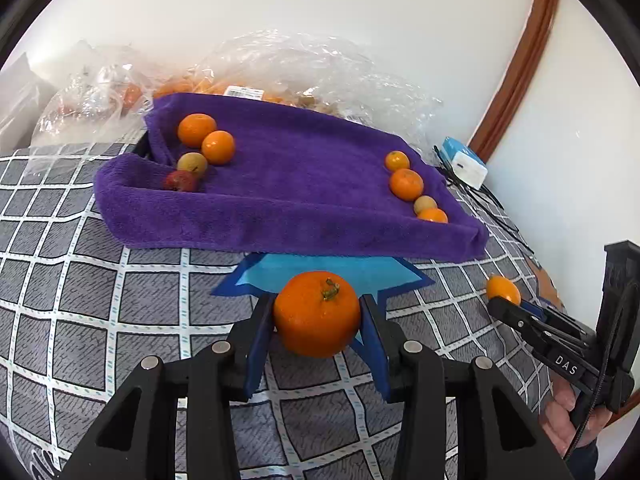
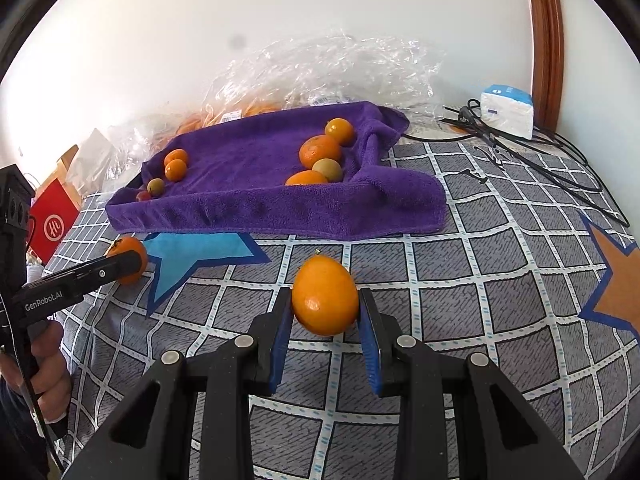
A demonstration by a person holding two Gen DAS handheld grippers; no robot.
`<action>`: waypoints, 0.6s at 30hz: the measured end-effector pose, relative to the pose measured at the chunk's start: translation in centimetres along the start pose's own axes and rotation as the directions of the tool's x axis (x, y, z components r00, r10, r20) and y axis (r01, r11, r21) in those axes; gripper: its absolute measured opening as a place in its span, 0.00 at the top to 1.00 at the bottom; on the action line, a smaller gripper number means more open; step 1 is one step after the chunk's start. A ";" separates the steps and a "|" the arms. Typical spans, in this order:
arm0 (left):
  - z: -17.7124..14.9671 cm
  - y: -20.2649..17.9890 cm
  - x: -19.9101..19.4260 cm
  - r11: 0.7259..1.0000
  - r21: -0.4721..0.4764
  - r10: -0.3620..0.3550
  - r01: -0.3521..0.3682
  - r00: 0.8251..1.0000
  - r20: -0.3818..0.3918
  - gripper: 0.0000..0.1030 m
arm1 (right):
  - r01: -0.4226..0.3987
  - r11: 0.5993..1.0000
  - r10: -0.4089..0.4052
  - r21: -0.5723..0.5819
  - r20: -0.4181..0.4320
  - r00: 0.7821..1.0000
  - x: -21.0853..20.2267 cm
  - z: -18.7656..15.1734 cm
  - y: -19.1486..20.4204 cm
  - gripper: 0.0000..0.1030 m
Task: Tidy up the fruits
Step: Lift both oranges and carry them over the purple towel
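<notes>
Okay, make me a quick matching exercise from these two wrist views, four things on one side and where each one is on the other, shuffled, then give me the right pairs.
Things:
1. round orange with green stem
2. oval orange fruit
3. purple towel
4. white and blue box

Places:
A. draped over the tray holding the sorted fruit
B. gripped in the right tool
C. by the black cables near the wall
D. gripped in the left tool

Pairs: 1-D, 2-B, 3-A, 4-C
</notes>
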State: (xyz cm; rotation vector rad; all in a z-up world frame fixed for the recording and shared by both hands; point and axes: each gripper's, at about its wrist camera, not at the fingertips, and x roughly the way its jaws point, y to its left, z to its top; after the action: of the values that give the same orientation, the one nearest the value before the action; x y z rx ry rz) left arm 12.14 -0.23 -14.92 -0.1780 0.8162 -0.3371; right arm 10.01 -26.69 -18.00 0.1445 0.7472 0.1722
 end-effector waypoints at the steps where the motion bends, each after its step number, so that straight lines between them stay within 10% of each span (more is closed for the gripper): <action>1: 0.0 0.1 -0.1 1.000 -0.002 0.000 0.000 1.000 0.003 0.61 | -0.006 1.000 0.006 0.006 0.003 1.000 0.0 0.0 -0.1 0.69; 18: 0.4 0.6 -2.3 0.999 -0.027 0.033 -0.031 0.994 0.104 0.61 | -0.011 1.000 0.011 0.015 0.023 1.000 -0.6 0.1 -0.3 0.69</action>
State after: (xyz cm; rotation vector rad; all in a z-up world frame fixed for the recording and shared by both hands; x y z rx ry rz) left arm 11.11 1.19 -13.27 -0.2044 0.7193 -0.2852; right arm 9.66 -27.11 -17.63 0.1652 0.7253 0.1750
